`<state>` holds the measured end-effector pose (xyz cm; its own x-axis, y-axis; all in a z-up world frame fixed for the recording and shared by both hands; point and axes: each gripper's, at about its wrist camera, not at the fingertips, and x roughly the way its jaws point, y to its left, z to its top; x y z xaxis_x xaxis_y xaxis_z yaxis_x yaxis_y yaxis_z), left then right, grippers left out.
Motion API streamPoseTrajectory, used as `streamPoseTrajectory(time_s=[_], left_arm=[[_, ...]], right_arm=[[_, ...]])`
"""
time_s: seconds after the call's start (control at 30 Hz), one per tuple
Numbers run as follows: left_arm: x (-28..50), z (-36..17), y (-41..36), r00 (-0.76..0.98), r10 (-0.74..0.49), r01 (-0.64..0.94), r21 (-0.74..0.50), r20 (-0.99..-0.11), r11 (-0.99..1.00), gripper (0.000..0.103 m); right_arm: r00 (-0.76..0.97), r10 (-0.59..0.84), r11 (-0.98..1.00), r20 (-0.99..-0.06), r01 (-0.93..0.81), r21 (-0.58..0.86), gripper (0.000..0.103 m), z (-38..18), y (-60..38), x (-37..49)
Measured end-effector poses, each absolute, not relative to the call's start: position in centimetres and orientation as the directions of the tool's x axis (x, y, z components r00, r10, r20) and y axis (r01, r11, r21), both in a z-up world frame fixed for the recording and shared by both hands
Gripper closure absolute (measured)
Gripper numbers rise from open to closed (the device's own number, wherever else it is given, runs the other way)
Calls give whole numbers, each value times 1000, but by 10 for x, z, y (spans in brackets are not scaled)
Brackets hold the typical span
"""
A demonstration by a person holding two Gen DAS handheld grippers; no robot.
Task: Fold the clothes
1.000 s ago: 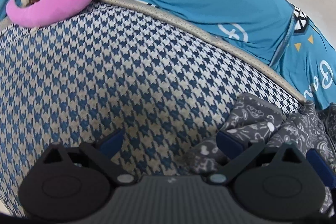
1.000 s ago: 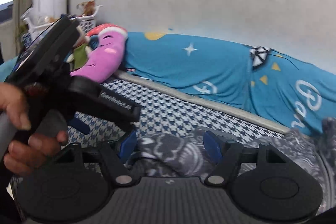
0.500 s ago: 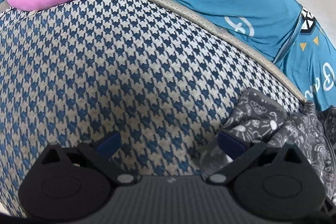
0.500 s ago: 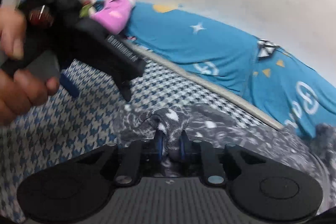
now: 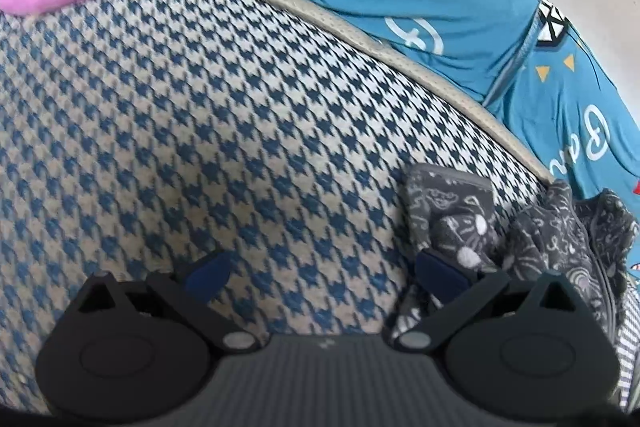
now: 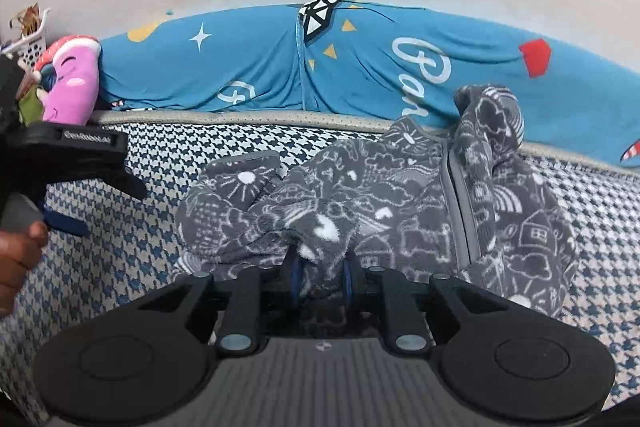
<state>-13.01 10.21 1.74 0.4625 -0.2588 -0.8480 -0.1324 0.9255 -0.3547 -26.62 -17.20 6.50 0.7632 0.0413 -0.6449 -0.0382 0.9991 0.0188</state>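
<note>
A crumpled grey fleece garment [image 6: 400, 187] with white doodle print lies on the blue-and-white houndstooth bed cover [image 6: 168, 155]. My right gripper [image 6: 321, 277] is shut on a bunched fold of it, which sticks up between the blue pads. In the left wrist view the same grey garment [image 5: 452, 203] sits at the right. My left gripper [image 5: 324, 269] is open over bare houndstooth cover [image 5: 200, 131]; its right finger [image 5: 440, 273] rests against the garment's edge. The left gripper [image 6: 68, 223] also shows at the left of the right wrist view, held by a hand [image 6: 16, 251].
A long blue bolster [image 6: 360, 67] with white stars and lettering lies along the white wall behind the bed. A pink plush toy [image 6: 72, 83] sits at its left end, with a white basket [image 6: 32, 43] beyond. A beige piped edge [image 5: 360, 43] borders the cover.
My right gripper went from open to shut on a fold of the grey garment and drew back, swinging right. The left gripper stayed open and slid slightly toward the garment's edge.
</note>
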Motion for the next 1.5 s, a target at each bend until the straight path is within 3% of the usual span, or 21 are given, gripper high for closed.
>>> streamPoseTrajectory(time_s=[0.07, 0.4, 0.7, 1.03, 1.17, 1.37, 1.5], left_arm=[[-128, 13, 97, 444, -290, -130, -381, -848, 915, 0], [-119, -3, 77, 432, -378, -124, -469, -819, 874, 1], [-107, -18, 64, 434, -491, -120, -589, -756, 799, 11], [-96, -23, 56, 427, -586, -125, -687, -689, 716, 49], [-95, -22, 51, 434, -579, -105, -677, -690, 728, 57], [-104, -8, 49, 494, -498, -68, -603, -712, 795, 83], [-117, 15, 44, 590, -368, -52, -490, -718, 870, 87]], right_arm=[[765, 45, 999, -643, -49, 13, 75, 67, -173, -268], [765, 63, 998, -641, -62, 24, 73, 65, -176, -268], [764, 67, 997, -641, -69, 22, 72, 63, -176, -268], [765, 80, 997, -639, -75, 35, 71, 60, -177, -268], [773, 89, 996, -629, -85, 36, 70, 61, -177, -270], [789, 124, 992, -602, -116, 52, 68, 66, -177, -275], [799, 147, 989, -583, -136, 62, 64, 69, -177, -278]])
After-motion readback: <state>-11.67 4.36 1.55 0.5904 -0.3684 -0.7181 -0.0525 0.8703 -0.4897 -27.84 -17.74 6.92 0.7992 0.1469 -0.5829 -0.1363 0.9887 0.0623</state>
